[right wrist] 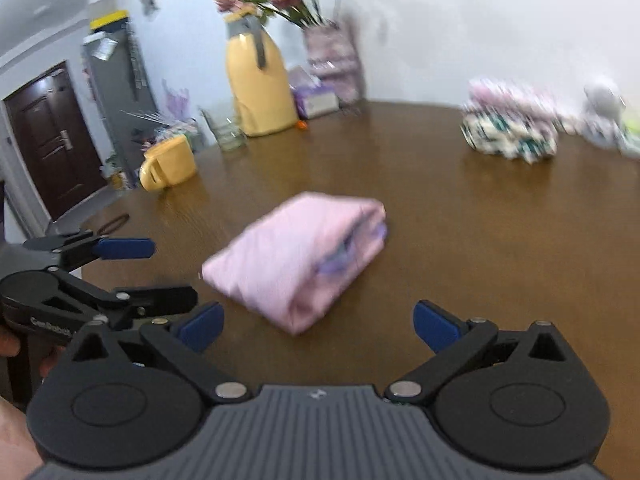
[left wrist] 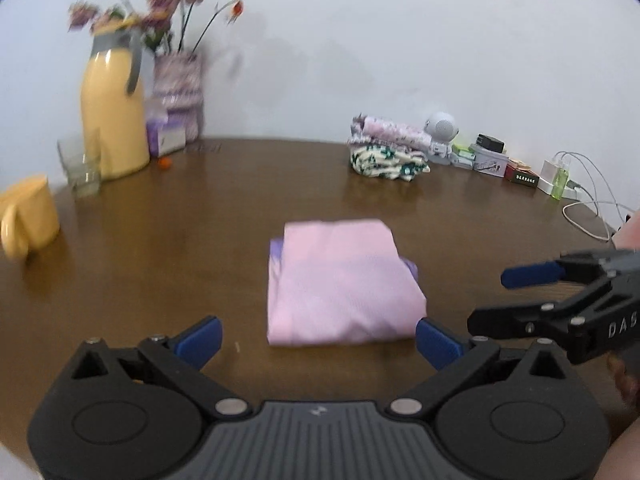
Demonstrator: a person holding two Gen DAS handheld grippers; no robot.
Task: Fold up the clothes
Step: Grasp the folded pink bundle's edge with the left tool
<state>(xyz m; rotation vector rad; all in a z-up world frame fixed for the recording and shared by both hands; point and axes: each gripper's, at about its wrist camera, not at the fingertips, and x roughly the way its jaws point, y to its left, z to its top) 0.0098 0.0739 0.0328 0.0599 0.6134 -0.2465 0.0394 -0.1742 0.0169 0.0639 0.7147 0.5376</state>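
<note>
- The left gripper [left wrist: 318, 340] is nearest, spread wide with nothing between its blue fingers [left wrist: 202, 338], low over the brown table [left wrist: 160, 260].
- The right gripper [right wrist: 318, 326] is alongside it, equally wide and empty.
- Just beyond both lies the pink garment [left wrist: 340, 284], folded into a neat rectangle in the middle of the table, a purple edge showing at its side.
- Farther back, a stack of folded patterned clothes [left wrist: 386, 150] sits near the wall.
- On the far left stand a yellow mug [left wrist: 28, 218], a glass [left wrist: 80, 168], a yellow jug [left wrist: 112, 108] and a flower vase [left wrist: 178, 84].
</note>
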